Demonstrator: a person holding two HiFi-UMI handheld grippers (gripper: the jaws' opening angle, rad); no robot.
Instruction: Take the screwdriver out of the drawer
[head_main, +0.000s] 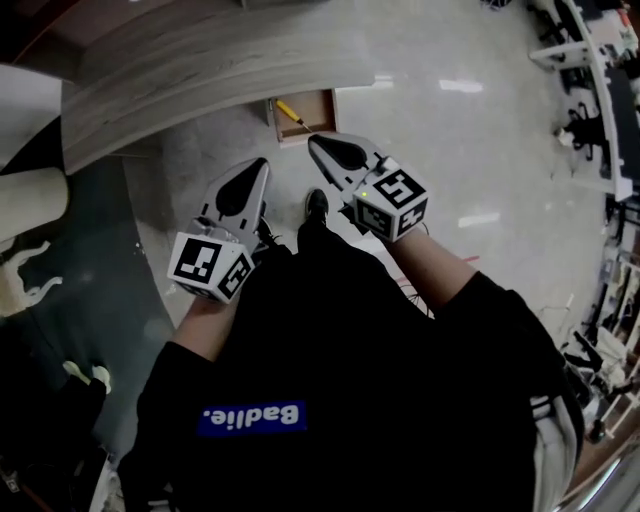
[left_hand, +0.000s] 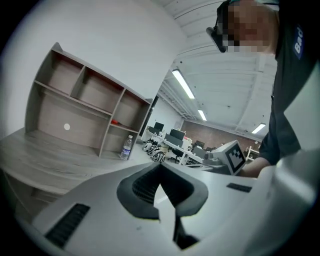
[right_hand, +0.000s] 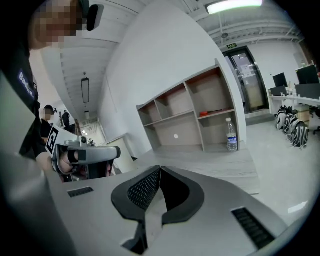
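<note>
Head view: screwdriver (head_main: 292, 116) lies in open drawer (head_main: 317, 107); left gripper (head_main: 263, 163), right gripper (head_main: 313, 141) clenched empty.

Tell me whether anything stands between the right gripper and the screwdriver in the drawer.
Nothing visible does. The drawer is open and the screwdriver lies uncovered in it. The right gripper, jaws shut, hangs at the drawer's front edge.
</note>
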